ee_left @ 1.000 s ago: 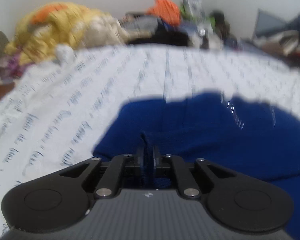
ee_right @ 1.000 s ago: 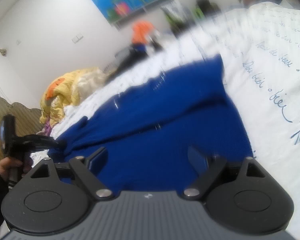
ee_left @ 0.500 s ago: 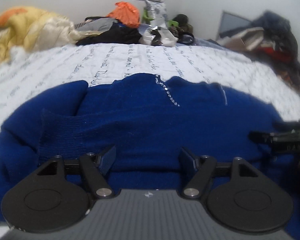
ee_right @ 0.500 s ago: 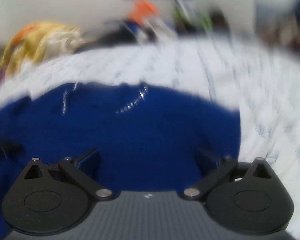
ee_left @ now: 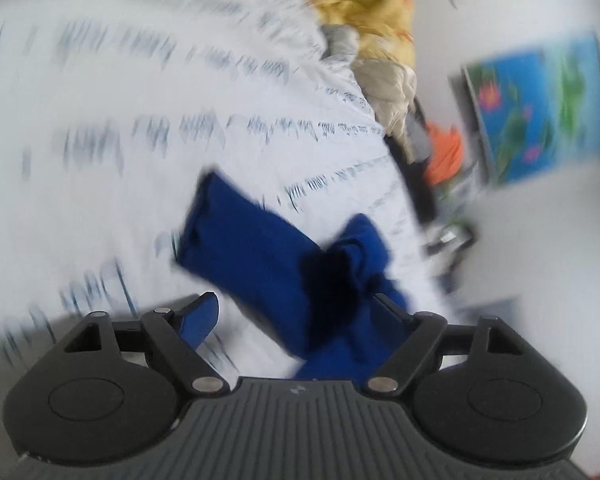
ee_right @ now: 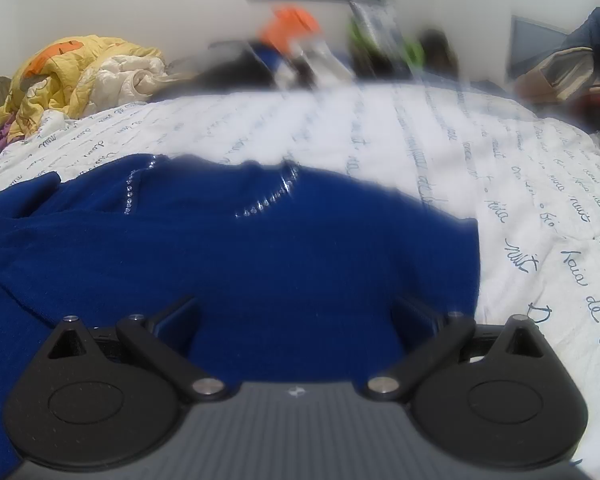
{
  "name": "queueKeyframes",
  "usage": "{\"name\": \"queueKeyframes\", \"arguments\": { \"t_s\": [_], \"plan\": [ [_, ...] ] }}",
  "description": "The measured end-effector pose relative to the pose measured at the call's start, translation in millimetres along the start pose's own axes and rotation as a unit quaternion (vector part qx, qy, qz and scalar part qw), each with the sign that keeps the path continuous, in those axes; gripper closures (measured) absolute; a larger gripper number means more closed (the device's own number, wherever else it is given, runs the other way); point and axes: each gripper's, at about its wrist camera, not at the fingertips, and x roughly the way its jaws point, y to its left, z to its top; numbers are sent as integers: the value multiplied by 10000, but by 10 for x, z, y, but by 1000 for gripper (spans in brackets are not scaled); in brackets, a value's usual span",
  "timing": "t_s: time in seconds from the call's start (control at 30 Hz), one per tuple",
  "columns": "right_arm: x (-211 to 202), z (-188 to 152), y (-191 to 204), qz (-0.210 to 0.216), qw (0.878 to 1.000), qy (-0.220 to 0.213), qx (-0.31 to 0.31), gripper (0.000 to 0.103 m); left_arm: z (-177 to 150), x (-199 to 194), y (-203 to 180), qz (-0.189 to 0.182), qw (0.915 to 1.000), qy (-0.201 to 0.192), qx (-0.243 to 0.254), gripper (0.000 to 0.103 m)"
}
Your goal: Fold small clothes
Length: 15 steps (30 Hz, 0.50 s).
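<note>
Left tongs (ee_left: 294, 312), jaws spread apart and gripping nothing; they have just been opening from a near-closed pinch, and a fold of the dark blue knitted sweater (ee_left: 260, 248) lies between the fingers without being pressed. A second ago these tongs were clamped on the blue fabric; half a second ago they were already parted above it. The left wrist view is now rolled and heavily blurred, so the exact contact of the right-hand finger with the cloth cannot be told.

Right tongs (ee_right: 296, 320), jaws at their widest and empty, having just been opening over the last second; they hover just above the sweater's body, square to it, where a second ago the view was tilted and off to one side.

The sweater, seen from the right wrist (ee_right: 240, 248), lies spread on the white bedsheet printed with blue handwriting (ee_right: 500, 184), its rhinestone-trimmed neckline (ee_right: 268, 200) towards the far side. A sleeve, seen from the left wrist, extends out onto the sheet.

Beyond: a crumpled yellow and cream quilt (ee_right: 80, 76) and an orange garment (ee_right: 292, 24) at the bed's far edge.

Interpretation: one fold appears released; the loose sleeve probably awaits the next grasp.
</note>
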Motion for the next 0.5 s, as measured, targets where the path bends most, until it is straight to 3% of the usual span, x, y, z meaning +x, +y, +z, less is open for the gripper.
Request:
{"name": "queueKeyframes", "arguments": {
  "t_s": [0.07, 0.1, 0.13, 0.17, 0.2, 0.23, 0.27, 0.4, 0.5],
  "plan": [
    [-4, -2, -1, -13, 10000, -5, -10, 0, -71, 100, 25, -242, 9993, 107, -281, 22],
    [-8, -2, -3, -19, 10000, -9, -9, 0, -66, 152, 22, -178, 9995, 64, -245, 22],
    [-8, -3, -3, -23, 10000, -13, -4, 0, -65, 203, 5, -60, 9998, -113, -131, 34],
    [-11, -5, -4, -25, 10000, -19, 3, 0, -43, 246, -3, 69, 9997, -245, -29, 54],
    [-14, -7, -6, -25, 10000, -25, 9, 0, -2, 309, -6, 248, 9992, -312, 15, 64],
    [-16, -9, -7, -26, 10000, -30, 18, 0, 52, 360, -7, 430, 9985, -336, 13, 87],
    [-18, -10, -11, -27, 10000, -35, 26, 0, 90, 414, -4, 565, 9979, -325, 48, 97],
    [-19, -17, -8, -27, 10000, -41, 35, 0, 221, 410, -177, 827, 9936, -566, 530, 100],
    [-21, -20, -5, -26, 10000, -38, 42, 0, 297, 249, -735, 448, 9846, -1153, 1232, 100]
  ]
}}
